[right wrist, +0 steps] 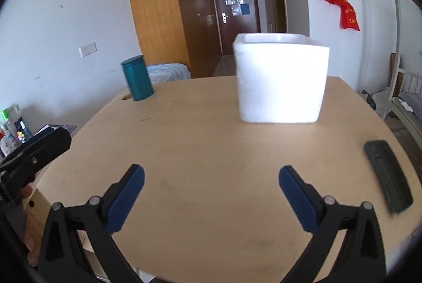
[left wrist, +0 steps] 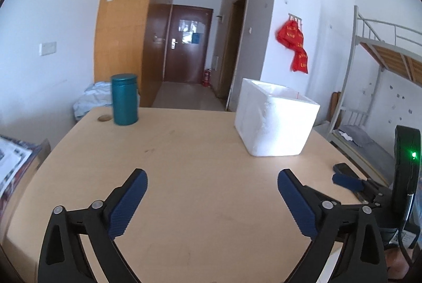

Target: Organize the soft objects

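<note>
Plainly, both tools are empty: the left hand-held gripper [left wrist: 212, 176] has its blue pads spread wide over bare wood with nothing between them, and the right hand-held gripper [right wrist: 211, 172] is spread just as wide and grips nothing either. Each hovers over the near part of the tabletop [left wrist: 184, 151], side by side.

Beyond them, on the right half of the tabletop, stands the white foam box [right wrist: 281, 82], open at the top; I take it to be the bin for the soft things, though no soft object lies anywhere on the wood, and whether anything sits inside the box I cannot tell, since its walls hide the interior from the right wrist view and the left shows only a pale inner wall. The box looks light, stiff yet crumbly (foam dents and chips under hard pads), so it is best taken by opposite walls near the rim with a gentle squeeze, or steadied rather than lifted by one wall.

Farther left, well apart from the box, stands a teal canister [left wrist: 124, 99], rigid and smooth, probably slippery. A dark flat device [right wrist: 387, 174] lies at the right edge. Off the tabletop, behind the canister, pale blue bedding [left wrist: 91, 98] lies crumpled.
</note>
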A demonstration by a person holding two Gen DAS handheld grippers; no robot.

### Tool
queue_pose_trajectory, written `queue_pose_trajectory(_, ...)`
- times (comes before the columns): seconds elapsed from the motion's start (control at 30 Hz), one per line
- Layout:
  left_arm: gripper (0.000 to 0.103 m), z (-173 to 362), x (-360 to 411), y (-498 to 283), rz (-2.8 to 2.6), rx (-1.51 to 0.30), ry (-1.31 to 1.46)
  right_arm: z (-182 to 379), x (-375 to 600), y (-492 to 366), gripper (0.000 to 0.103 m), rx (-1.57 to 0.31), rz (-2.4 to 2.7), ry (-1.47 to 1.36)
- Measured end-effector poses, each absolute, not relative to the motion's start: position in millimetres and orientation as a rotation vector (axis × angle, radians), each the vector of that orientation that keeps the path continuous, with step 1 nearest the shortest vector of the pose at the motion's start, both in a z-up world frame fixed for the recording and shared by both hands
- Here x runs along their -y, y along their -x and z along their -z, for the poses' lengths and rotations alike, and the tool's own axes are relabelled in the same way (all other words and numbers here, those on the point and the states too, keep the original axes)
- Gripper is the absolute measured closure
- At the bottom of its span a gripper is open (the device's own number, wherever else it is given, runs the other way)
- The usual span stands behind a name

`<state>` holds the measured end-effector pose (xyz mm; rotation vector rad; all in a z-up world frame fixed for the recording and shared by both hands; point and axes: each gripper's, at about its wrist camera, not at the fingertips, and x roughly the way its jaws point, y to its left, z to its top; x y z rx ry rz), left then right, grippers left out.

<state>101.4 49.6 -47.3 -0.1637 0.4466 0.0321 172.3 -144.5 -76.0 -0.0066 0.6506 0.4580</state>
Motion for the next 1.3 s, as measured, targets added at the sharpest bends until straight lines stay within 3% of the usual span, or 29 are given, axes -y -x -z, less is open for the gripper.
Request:
queue_pose_trajectory(0.23, 0.002, 32.3, -48.3, -51.6, -0.107, -0.354, 0.101, 66.8, 138.1, -140.9, 0.000, -0.588, -0.460, 0.030)
queue_pose_trajectory(0.7, 0.000, 1.8, -44.0, 8.1, -0.255, -0.111, 0.041, 8.5, 159.7, -68.5, 0.000, -0.228, -0.401, 0.023)
queue_pose_trajectory(1.3, 0.000, -3.1, -27.1, 22.5, -0.268, -0.046, -0.006, 3.9, 164.6, -53.0, 0.000, -0.146, -0.385, -0.006)
